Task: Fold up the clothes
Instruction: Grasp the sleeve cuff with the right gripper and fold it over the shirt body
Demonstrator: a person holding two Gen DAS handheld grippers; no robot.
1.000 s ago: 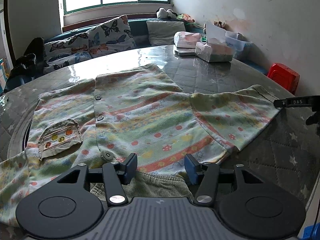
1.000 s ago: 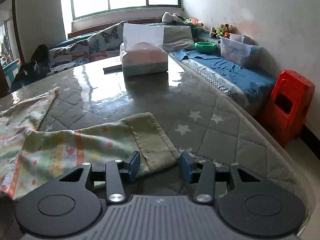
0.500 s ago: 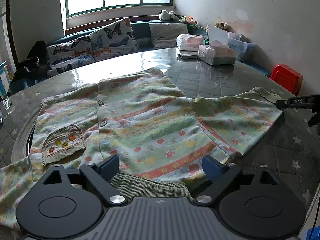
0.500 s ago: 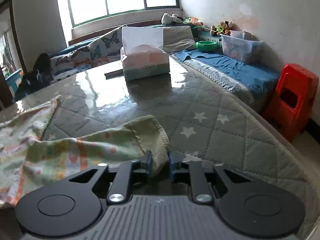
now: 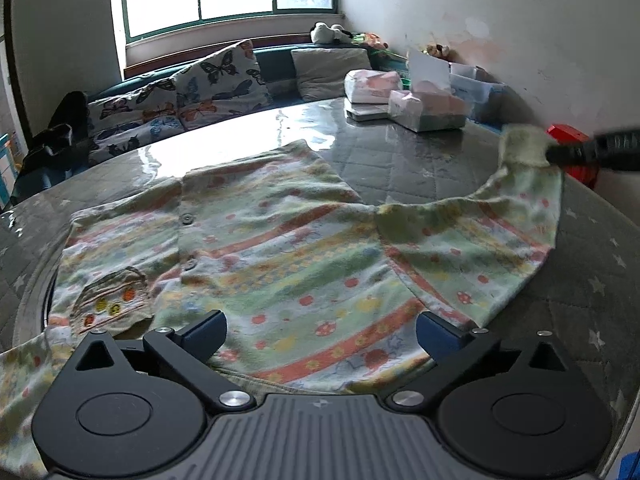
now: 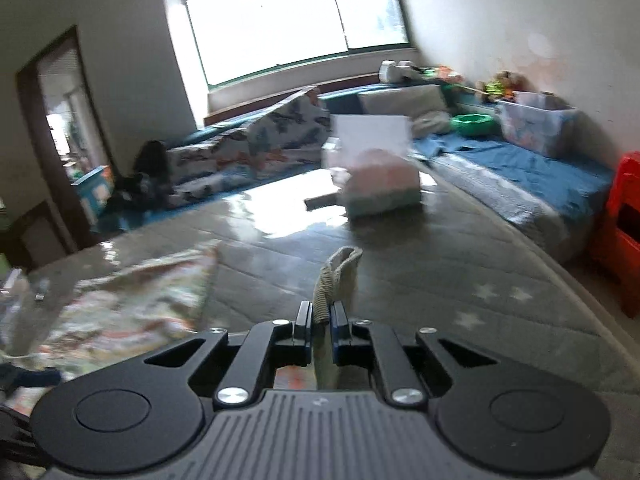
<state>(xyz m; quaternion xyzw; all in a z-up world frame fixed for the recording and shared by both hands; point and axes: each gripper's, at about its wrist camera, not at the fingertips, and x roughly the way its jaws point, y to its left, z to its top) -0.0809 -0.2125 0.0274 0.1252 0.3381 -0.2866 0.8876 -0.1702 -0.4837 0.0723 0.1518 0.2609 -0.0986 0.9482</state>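
Observation:
A striped, flower-print child's cardigan (image 5: 280, 256) with buttons and a small pocket (image 5: 112, 304) lies spread on the round quilted table (image 5: 400, 164). My left gripper (image 5: 320, 330) is open wide, low over the cardigan's ribbed edge nearest me. My right gripper (image 6: 320, 316) is shut on the ribbed cuff (image 6: 334, 280) of the right sleeve and holds it lifted off the table. In the left wrist view the right gripper (image 5: 556, 155) shows at the far right, with the sleeve (image 5: 500, 216) hanging from it.
Tissue packs and boxes (image 5: 424, 108) stand at the table's far side, seen as a tissue box (image 6: 376, 184) in the right wrist view. A red stool (image 6: 624, 240) stands right of the table. A cushioned bench with pillows (image 5: 208, 84) runs along the window wall.
My right gripper closed on the sleeve cuff and lifted it up off the table. My left gripper opened wide and stayed near the cardigan's near edge.

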